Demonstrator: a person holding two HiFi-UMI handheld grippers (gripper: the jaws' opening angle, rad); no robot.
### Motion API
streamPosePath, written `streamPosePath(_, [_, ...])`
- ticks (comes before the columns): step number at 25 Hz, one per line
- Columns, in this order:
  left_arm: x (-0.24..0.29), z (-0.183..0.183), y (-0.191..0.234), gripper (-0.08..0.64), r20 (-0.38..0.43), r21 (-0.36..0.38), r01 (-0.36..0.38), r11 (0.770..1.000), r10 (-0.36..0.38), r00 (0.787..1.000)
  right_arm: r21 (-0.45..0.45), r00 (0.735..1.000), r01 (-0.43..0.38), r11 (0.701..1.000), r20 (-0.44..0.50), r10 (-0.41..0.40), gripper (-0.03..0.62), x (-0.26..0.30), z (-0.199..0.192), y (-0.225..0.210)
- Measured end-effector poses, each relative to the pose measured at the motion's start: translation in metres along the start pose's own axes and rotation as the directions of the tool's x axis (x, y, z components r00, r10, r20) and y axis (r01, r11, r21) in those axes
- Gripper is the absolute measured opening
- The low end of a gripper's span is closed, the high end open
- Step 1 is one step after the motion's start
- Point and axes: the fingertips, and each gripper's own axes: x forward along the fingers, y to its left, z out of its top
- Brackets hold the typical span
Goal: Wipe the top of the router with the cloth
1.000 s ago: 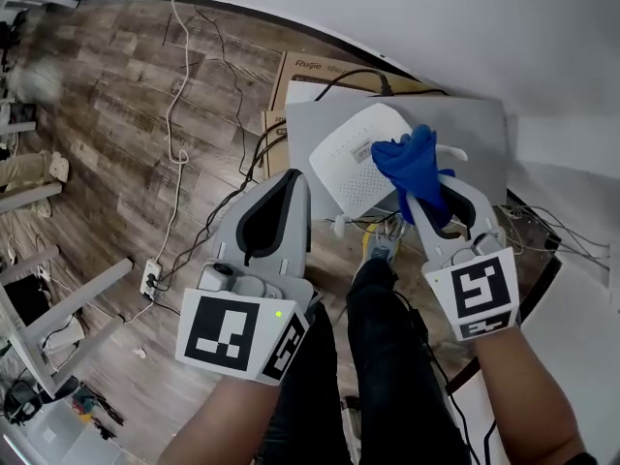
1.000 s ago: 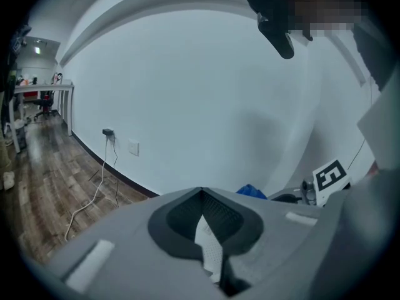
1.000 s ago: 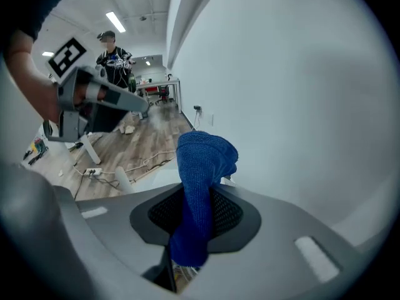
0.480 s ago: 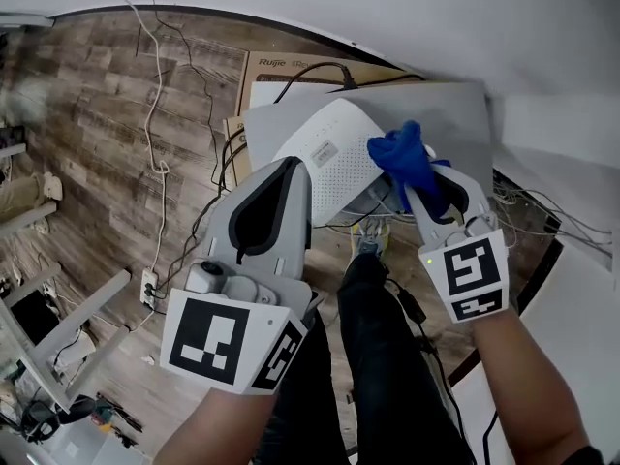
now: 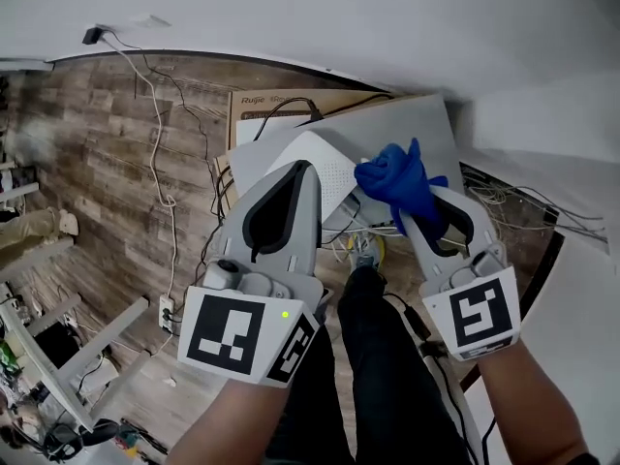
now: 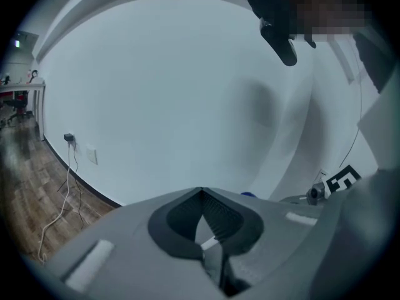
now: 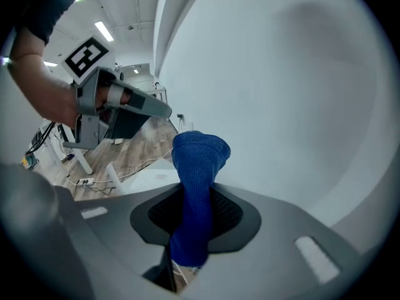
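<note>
The white router [image 5: 325, 163] lies on a grey board [image 5: 407, 124] close to the wall. In the head view my left gripper [image 5: 302, 169] covers the router's near left part. It is shut with nothing between its jaws, its tips meeting [image 6: 200, 191]. My right gripper [image 5: 417, 203] is shut on a blue cloth [image 5: 395, 177], which bunches up past the jaws at the router's right edge. In the right gripper view the cloth [image 7: 197, 186] stands up between the jaws, with a patch of the router [image 7: 153, 179] to its left.
A cardboard box [image 5: 254, 105] lies under the grey board. Cables run over the wooden floor [image 5: 116, 163] to a power strip [image 5: 167, 310]. A white wall [image 5: 339, 17] rises right behind the router. The person's dark trouser legs [image 5: 387, 376] are below the grippers.
The head view has shifted. The left gripper, earlier left of the router, now overlaps its near left part. The right gripper still holds the cloth at the router's right edge.
</note>
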Motion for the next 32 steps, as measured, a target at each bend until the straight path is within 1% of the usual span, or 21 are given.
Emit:
streamPosePath(3, [0.011, -0.007, -0.009, 0.0, -0.013, -0.007, 0.0, 1.0, 0.0, 1.0, 0.011, 0.999, 0.033, 0.999, -0.009, -0.033, 0.115, -0.001, -0.001, -0.023])
streamPosePath(5, [0.017, -0.018, -0.011, 0.0, -0.035, -0.018, -0.012, 1.0, 0.011, 0.999, -0.027, 0.999, 0.035, 0.999, -0.01, -0.036, 0.115, 0.015, -0.009, -0.033])
streamPosePath(7, [0.02, -0.031, -0.012, 0.0, -0.052, -0.044, -0.016, 0.999, 0.014, 0.999, -0.06, 1.0, 0.018, 0.998, -0.025, -0.02, 0.115, 0.038, -0.022, -0.035])
streamPosePath(9, [0.023, -0.041, -0.013, 0.0, -0.057, -0.067, -0.01, 0.998, 0.006, 0.998, -0.062, 0.999, 0.002, 0.998, -0.045, -0.005, 0.115, 0.06, -0.036, -0.036])
streamPosePath(13, [0.027, -0.057, -0.012, 0.0, -0.063, -0.085, 0.006, 0.996, -0.011, 0.998, -0.07, 0.998, -0.03, 0.997, -0.062, 0.025, 0.115, 0.088, -0.053, -0.032])
streamPosePath(16, [0.029, -0.059, -0.007, 0.0, -0.059, -0.091, 0.01, 0.996, -0.016, 0.998, -0.09, 0.996, -0.051, 0.995, -0.081, 0.043, 0.115, 0.101, -0.061, -0.021])
streamPosePath(18, [0.029, -0.058, -0.005, 0.0, -0.057, -0.093, 0.011, 0.996, -0.016, 0.998, -0.085, 0.994, -0.061, 0.995, -0.1, 0.052, 0.115, 0.104, -0.065, -0.016])
streamPosePath(20, [0.026, -0.054, -0.005, 0.0, -0.051, -0.093, 0.011, 0.996, -0.016, 0.999, -0.075, 0.992, -0.072, 0.995, -0.109, 0.063, 0.115, 0.1, -0.065, -0.012])
streamPosePath(23, [0.019, -0.041, -0.004, 0.0, -0.026, -0.081, 0.013, 0.997, -0.015, 1.0, -0.057, 0.993, -0.079, 0.995, -0.093, 0.074, 0.115, 0.085, -0.057, -0.01])
streamPosePath(27, [0.008, -0.025, 0.005, 0.0, 0.011, -0.064, 0.032, 0.997, -0.032, 0.999, -0.014, 0.996, -0.038, 0.999, -0.076, 0.036, 0.115, 0.068, -0.049, -0.01])
streamPosePath(32, [-0.013, -0.022, 0.03, 0.0, 0.007, -0.059, 0.047, 0.997, -0.046, 0.999, 0.05, 0.996, 0.047, 0.998, -0.079, -0.043, 0.115, 0.049, -0.043, 0.001])
